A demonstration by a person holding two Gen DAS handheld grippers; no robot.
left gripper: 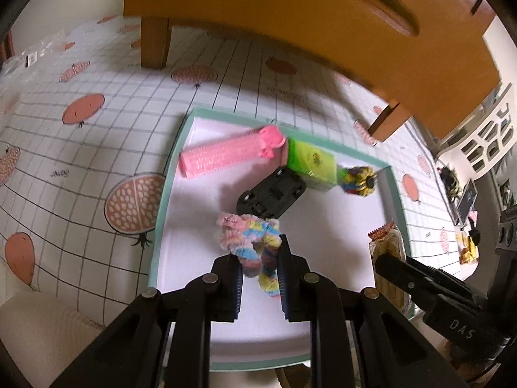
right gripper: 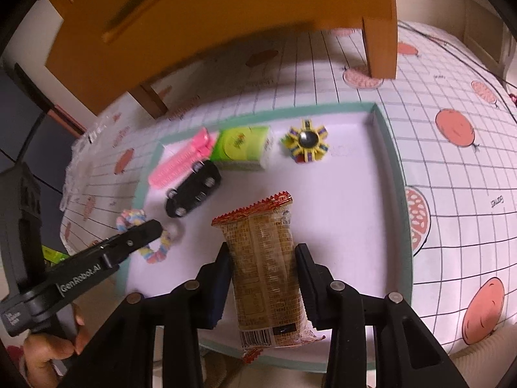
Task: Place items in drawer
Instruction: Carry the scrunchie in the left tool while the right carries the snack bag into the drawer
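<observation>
- The tablecloth (left gripper: 97,135), white with a grid and pink fruit prints, lies under everything; an orange wooden cabinet (left gripper: 290,16) on legs stands at the far side.
- The tray (right gripper: 392,174), shallow with a teal rim and white floor, sits on the cloth in front of the cabinet.
- The right gripper (right gripper: 263,278) is clamped on the snack packet (right gripper: 265,258), one pad pressed against each long side. The packet's long axis runs along the fingers, red crimped end pointing away toward the cabinet, barcode end toward the camera, over the tray's near half.
- The left gripper (left gripper: 261,271) is nearly closed, its pads pinching the fuzzy scrunchie (left gripper: 252,242), a pastel loop hanging over the tray's near left part.
- The pink hair roller (left gripper: 223,155) lies at the tray's far left, long axis slanting toward the far rim.
- The green box (left gripper: 310,161) lies just beside it.
- The black toy car (left gripper: 271,195) lies wheels-up, touching the box.
- The yellow spinner toy (right gripper: 305,142) rests near the far right corner.
</observation>
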